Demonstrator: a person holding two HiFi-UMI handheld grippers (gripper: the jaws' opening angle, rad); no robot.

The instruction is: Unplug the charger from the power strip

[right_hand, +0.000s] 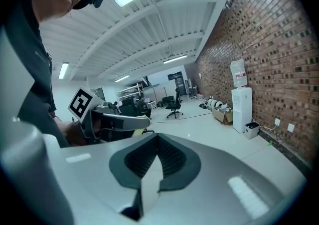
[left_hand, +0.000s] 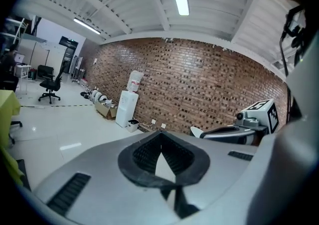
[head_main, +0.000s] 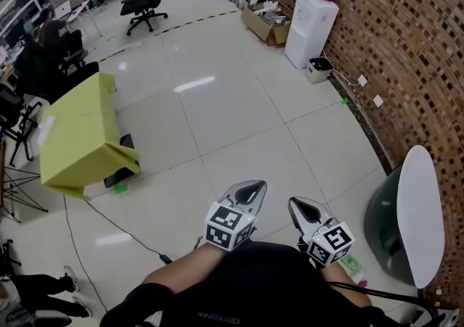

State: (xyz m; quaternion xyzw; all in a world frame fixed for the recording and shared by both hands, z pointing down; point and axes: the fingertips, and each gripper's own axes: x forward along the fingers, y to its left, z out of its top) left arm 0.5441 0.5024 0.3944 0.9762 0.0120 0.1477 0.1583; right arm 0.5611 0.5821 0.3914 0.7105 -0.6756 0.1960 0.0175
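Both tongs shut & empty, held close to the chest over open floor; charger/power strip can't be made out in any view.
Head view: left tongs point(head_main: 251, 188) & right tongs point(head_main: 304, 209) sit side by side just above the person's dark top, each w/ tips pressed together, nothing pinched. White tile floor point(head_main: 217, 115) lies below. A yellow-covered table point(head_main: 80, 137) is at left, w/ a black cable point(head_main: 116, 223) across the floor near it. A water dispenser point(head_main: 312, 25) stands against the brick wall point(head_main: 406, 64) at top right. Left gripper view: tongs closed tip to tip; right tongs off to the right, dispenser by the wall ahead. Right gripper view: tongs closed, empty; left tongs at left, office chair point(right_hand: 174, 105) far across the floor.
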